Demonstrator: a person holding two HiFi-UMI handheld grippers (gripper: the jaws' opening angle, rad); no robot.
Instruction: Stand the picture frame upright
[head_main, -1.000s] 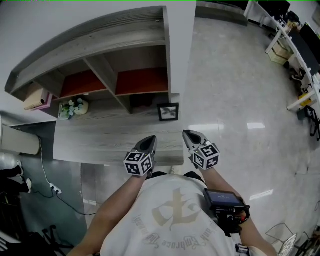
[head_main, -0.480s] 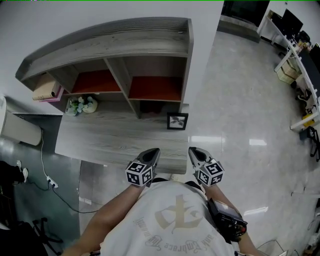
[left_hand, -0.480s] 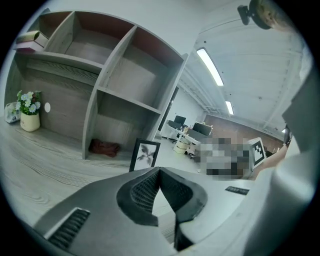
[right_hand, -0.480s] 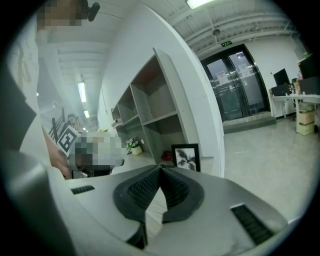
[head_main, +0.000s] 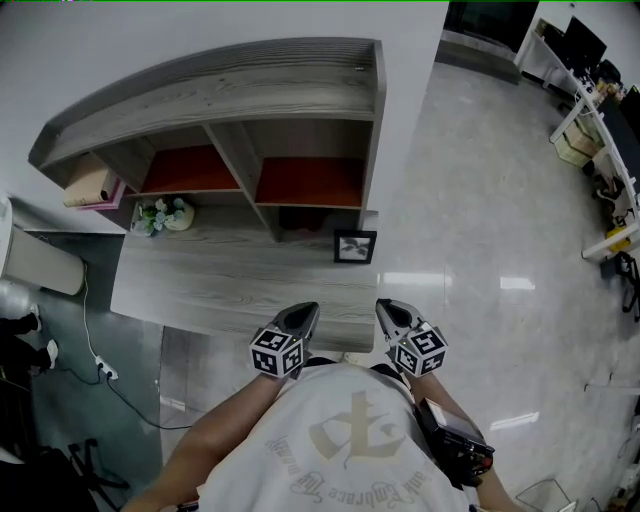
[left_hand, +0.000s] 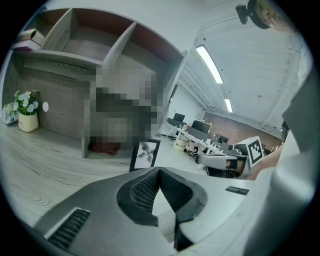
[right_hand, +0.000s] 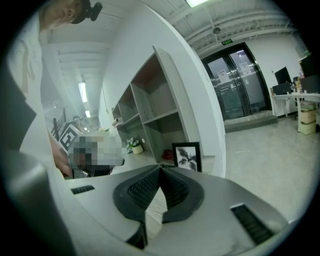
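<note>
A small black picture frame (head_main: 355, 246) with a plant print stands upright at the right end of the grey wooden desk (head_main: 220, 285), just in front of the shelf unit. It also shows in the left gripper view (left_hand: 145, 155) and the right gripper view (right_hand: 187, 156). My left gripper (head_main: 305, 315) and right gripper (head_main: 383, 309) hover side by side at the desk's near edge, well short of the frame. Both are shut with nothing between the jaws.
A grey shelf unit (head_main: 240, 120) with red-backed compartments rises behind the desk. A small pot of flowers (head_main: 163, 213) stands at the desk's left. A rolled item lies on pink material (head_main: 92, 183) on the left shelf. Glossy floor (head_main: 500, 220) spreads to the right, with office desks (head_main: 590, 90) far off.
The head view has shifted, so the desk and shelves sit further right and lower in view. Both grippers stay shut at the desk's near edge; the frame has not moved.
</note>
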